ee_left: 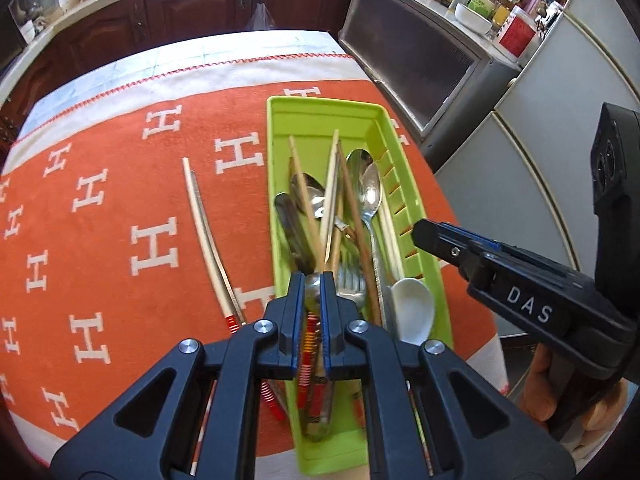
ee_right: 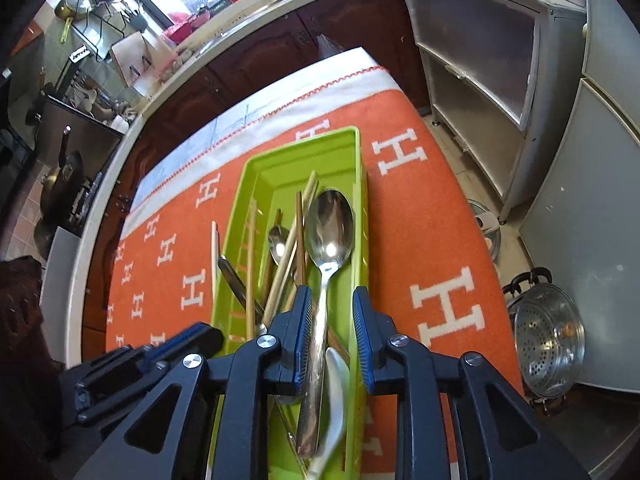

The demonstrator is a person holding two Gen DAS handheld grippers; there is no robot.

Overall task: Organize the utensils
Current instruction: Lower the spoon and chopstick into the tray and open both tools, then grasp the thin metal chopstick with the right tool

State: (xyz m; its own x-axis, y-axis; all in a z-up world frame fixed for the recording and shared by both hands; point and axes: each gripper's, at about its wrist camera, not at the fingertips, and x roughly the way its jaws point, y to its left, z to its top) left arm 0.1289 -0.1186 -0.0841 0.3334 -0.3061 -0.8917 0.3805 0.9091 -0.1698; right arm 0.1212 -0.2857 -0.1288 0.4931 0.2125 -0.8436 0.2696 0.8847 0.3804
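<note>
1. Green cutlery tray [ee_left: 280, 128]: long and narrow, lying on the orange cloth [ee_left: 120, 208] with white H marks. Its long axis runs away from both cameras. Contents: wooden chopsticks, metal spoons, a fork, a knife and a white ceramic spoon [ee_left: 412, 312], piled loosely.

2. Left gripper [ee_left: 311, 280]: over the near end of the tray, pointing steeply down. Jaws nearly together, clamped on a slim utensil with a red-and-orange wound handle [ee_left: 306, 344]; its handle runs back between the pads, in line with the tray. Its working end is hidden among the pile.

3. Right gripper [ee_right: 332, 300]: over the tray's right lane, also angled down. Jaws stand partly apart, astride the handle of a large metal spoon [ee_right: 330, 236]. The left pad is close against the handle; the right pad is clear of it. The spoon's bowl points away, axis along the tray.

4. Pair of pale chopsticks with red-wound ends [ee_left: 204, 232]: outside the tray, on the cloth just to its left, roughly parallel to it. The left gripper is nearer; judged the next pickup once its load is set down.
</note>
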